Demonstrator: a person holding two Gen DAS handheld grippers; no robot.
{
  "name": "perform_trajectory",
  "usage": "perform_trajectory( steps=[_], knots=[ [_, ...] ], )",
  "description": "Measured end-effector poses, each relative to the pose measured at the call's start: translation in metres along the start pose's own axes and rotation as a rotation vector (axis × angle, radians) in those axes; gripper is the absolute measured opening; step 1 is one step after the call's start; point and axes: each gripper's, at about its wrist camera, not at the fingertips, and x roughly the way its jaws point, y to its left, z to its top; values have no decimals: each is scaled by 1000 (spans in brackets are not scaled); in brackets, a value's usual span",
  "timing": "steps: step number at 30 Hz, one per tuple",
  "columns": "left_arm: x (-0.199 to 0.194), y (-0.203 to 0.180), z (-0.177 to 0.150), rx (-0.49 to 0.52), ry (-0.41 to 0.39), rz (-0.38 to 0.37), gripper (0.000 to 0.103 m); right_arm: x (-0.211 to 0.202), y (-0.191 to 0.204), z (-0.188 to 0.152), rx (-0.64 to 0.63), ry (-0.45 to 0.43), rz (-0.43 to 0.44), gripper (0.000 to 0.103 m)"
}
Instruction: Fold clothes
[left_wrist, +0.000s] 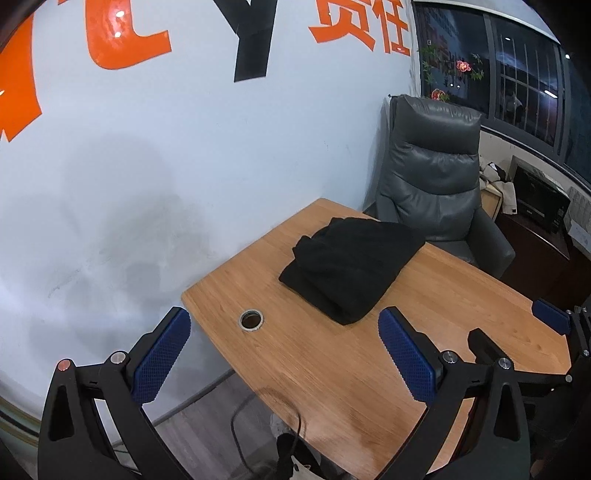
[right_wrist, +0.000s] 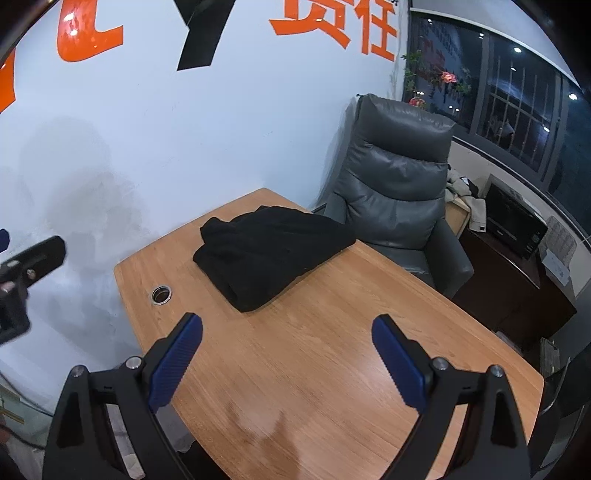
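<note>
A black garment (left_wrist: 351, 267) (right_wrist: 271, 251) lies folded into a compact bundle on the far part of the wooden table (left_wrist: 332, 369) (right_wrist: 314, 350). My left gripper (left_wrist: 284, 325) stands open above the table's near left edge, well short of the garment, with nothing between its blue pads. My right gripper (right_wrist: 286, 332) is open too, held over the middle of the table with empty space between its fingers. In the left wrist view the right gripper (left_wrist: 517, 330) shows at the right edge. Part of the left gripper's body shows at the left edge of the right wrist view.
A round metal cable grommet (left_wrist: 251, 319) (right_wrist: 161, 294) sits in the table near its left edge. A grey leather armchair (left_wrist: 436, 177) (right_wrist: 399, 184) stands behind the table. The white wall (left_wrist: 147, 184) runs along the left; a dark cabinet with a box (right_wrist: 513, 221) is at right. Cables (left_wrist: 258, 424) hang below the table.
</note>
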Motion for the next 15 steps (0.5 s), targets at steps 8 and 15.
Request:
perform_trajectory(
  steps=[8, 15],
  knots=[
    [19, 2, 4, 1, 29, 2, 103, 11, 7, 8, -29, 15, -10, 96],
    [43, 9, 3, -24, 70, 2, 103, 27, 18, 11, -66, 48, -8, 96]
  ],
)
